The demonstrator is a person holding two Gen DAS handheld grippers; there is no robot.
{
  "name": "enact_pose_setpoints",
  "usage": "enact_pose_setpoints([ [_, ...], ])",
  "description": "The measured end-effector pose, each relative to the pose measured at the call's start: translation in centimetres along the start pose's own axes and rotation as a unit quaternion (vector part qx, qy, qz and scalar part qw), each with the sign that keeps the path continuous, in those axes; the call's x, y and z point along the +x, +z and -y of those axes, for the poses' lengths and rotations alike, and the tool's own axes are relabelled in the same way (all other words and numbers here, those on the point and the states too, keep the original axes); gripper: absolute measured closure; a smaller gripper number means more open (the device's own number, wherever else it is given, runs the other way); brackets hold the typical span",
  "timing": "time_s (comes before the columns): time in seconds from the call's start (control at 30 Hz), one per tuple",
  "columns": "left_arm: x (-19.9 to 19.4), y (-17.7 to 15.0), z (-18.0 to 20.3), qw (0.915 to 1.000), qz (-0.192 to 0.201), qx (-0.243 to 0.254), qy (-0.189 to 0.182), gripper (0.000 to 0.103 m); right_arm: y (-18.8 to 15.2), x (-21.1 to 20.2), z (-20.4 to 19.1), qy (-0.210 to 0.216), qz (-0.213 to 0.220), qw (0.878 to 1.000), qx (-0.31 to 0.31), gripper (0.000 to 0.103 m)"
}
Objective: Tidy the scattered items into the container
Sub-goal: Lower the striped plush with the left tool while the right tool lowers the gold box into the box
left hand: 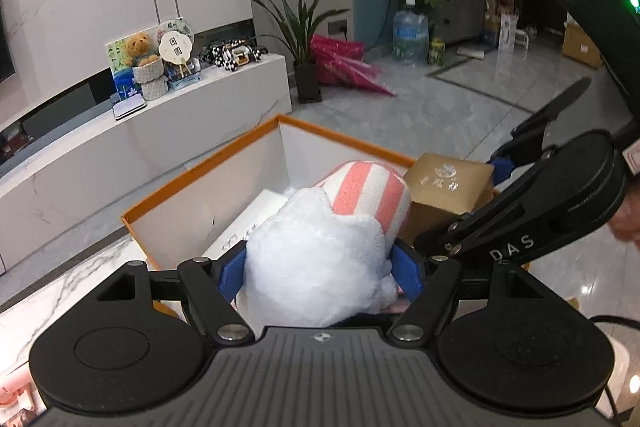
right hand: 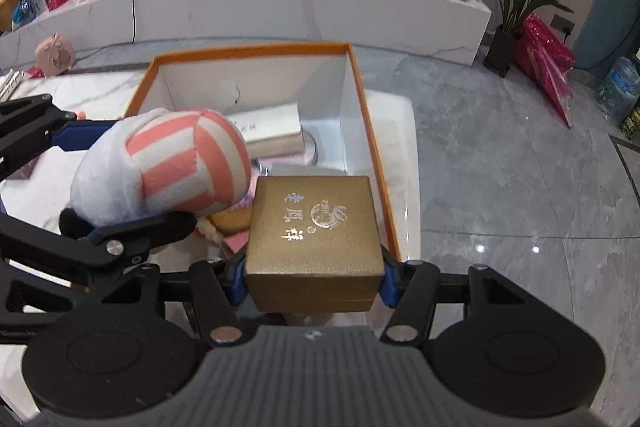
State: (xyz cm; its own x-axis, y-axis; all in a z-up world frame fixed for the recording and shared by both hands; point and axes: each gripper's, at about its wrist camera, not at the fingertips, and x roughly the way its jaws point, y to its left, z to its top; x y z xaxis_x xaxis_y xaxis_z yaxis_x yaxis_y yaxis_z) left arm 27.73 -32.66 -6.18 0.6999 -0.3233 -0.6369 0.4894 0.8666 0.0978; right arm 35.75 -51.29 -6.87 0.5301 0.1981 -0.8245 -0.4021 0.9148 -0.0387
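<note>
Hanging over the orange box's point(right hand: 370, 131) near edge; left gripper point(left hand: 318, 273) clamps plush toy point(left hand: 320, 259), right gripper point(right hand: 314, 281) clamps gold box point(right hand: 316, 227); open interior lies just beyond and below both.

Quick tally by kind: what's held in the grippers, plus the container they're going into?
Plush toys: 1, white with pink stripes, clamped in the left gripper.
Gift boxes: 1, gold, clamped in the right gripper.
Containers: 1, the orange-rimmed box, with some items already inside, partly hidden.
Total: 3
</note>
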Motion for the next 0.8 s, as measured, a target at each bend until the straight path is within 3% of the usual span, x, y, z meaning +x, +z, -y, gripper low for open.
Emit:
enact_pose_setpoints([
  [0.4, 1.8, -1.7, 0.5, 0.9992, -0.037, 0.012, -0.007, 0.017, -0.6, 1.3, 0.2, 0.005, -0.031, 0.999, -0.01, 0.041],
  [0.8, 3.6, -2.3, 2.5, 0.9928, -0.081, 0.087, 0.014, 0.015, -1.4, 2.4, -0.4, 0.004, -0.057, 0.997, -0.043, 0.041],
])
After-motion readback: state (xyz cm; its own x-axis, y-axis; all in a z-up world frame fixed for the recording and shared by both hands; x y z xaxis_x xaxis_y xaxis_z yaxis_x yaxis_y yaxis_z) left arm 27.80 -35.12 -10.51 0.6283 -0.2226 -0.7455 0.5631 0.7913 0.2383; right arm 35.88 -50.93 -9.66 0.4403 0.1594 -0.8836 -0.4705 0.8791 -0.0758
